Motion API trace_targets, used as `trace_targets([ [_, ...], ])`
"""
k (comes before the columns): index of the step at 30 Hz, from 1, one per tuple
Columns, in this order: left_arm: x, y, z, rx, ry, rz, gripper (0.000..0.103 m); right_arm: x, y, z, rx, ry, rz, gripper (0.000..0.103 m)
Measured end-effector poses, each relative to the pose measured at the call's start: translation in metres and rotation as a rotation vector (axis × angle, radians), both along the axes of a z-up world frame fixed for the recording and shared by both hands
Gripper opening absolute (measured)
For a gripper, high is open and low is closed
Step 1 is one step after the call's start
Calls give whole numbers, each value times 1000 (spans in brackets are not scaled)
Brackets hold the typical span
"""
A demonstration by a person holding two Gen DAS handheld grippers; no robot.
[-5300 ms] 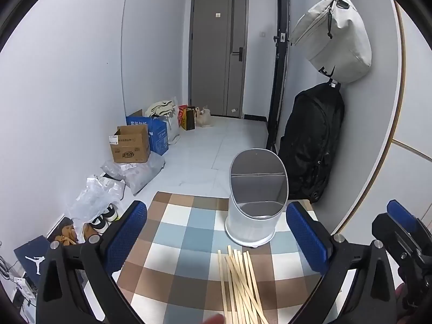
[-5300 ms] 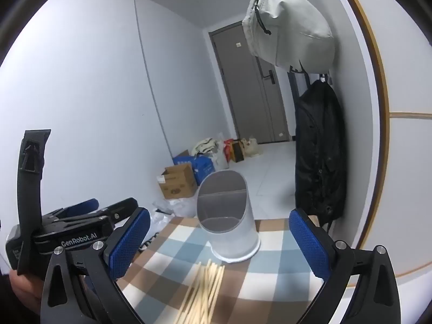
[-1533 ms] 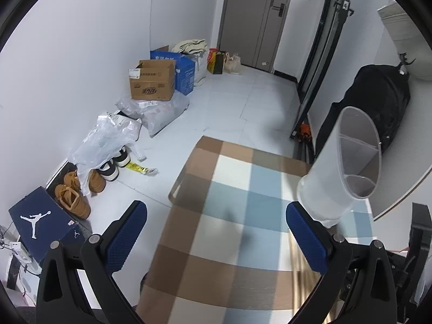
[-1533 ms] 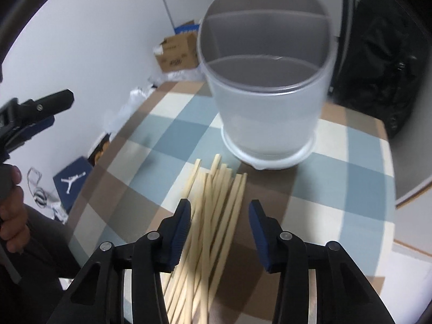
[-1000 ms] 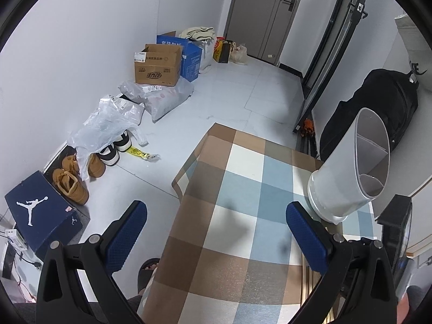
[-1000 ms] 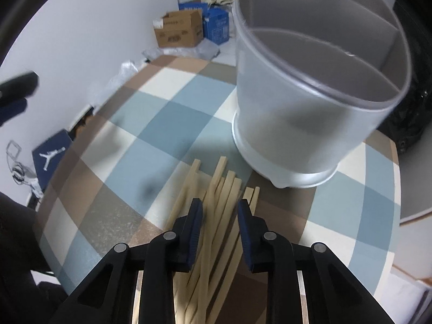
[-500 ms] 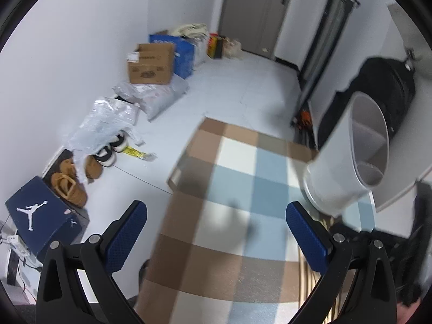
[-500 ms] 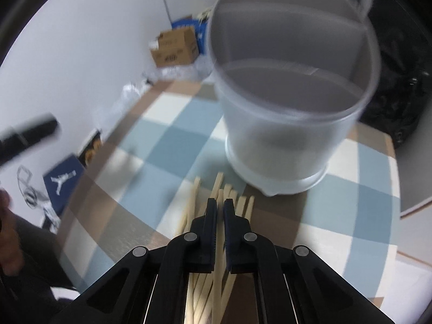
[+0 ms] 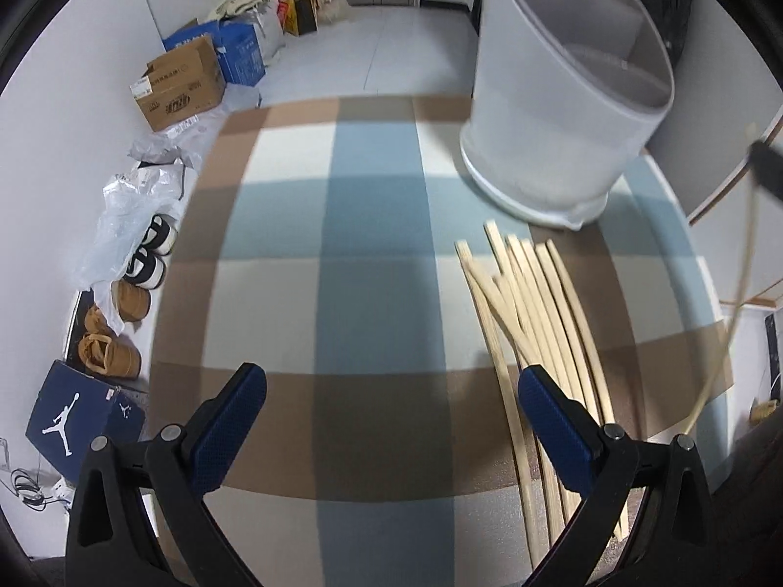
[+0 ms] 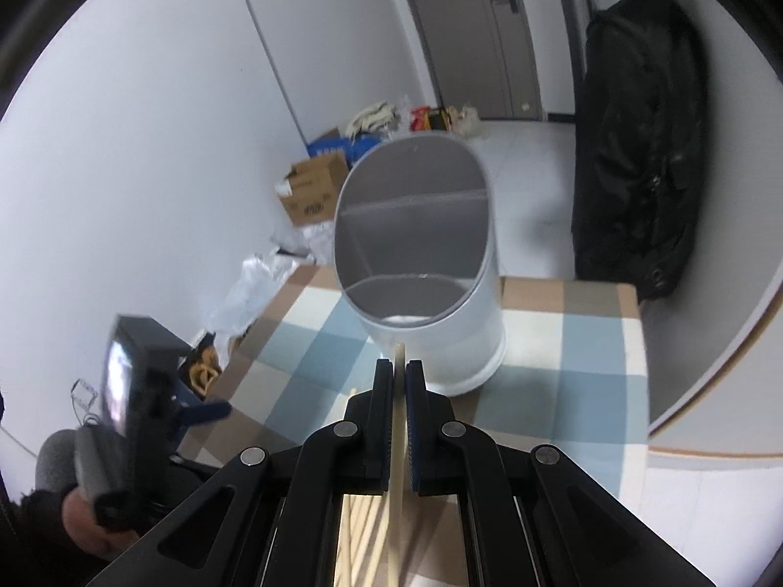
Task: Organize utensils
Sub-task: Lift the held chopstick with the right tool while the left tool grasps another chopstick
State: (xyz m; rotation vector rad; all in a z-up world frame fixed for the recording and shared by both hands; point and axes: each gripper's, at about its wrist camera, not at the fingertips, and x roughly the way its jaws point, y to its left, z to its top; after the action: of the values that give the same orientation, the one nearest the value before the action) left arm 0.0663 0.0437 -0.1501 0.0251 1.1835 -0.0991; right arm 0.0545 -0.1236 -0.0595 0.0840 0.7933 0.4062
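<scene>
Your left tool (image 9: 386, 420) is spread wide with nothing in it, hovering over the checked surface (image 9: 313, 225), with the loose chopsticks (image 9: 533, 303) lying to its right in front of the white holder (image 10: 421, 264). Your right tool (image 10: 399, 367) is clenched on one chopstick (image 10: 397, 420), lifted up. Looks like the carry step: next you'd tip it upright and drop it into a compartment

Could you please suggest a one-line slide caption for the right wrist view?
Right gripper shut on a single wooden chopstick, lifted and aimed toward the divided white utensil holder on the checkered tablecloth.
</scene>
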Motion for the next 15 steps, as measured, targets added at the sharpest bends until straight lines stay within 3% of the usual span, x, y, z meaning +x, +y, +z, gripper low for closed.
trace_targets([
  [8,6,-13,-14,54,47,34,100,-2,-17,8,76,-47,-15,4],
  [10,8,-15,-16,56,60,36,95,-6,-20,12,83,-67,-11,4],
  [15,18,-16,-16,27,79,48,93,-11,-29,15,124,-77,-10,4],
])
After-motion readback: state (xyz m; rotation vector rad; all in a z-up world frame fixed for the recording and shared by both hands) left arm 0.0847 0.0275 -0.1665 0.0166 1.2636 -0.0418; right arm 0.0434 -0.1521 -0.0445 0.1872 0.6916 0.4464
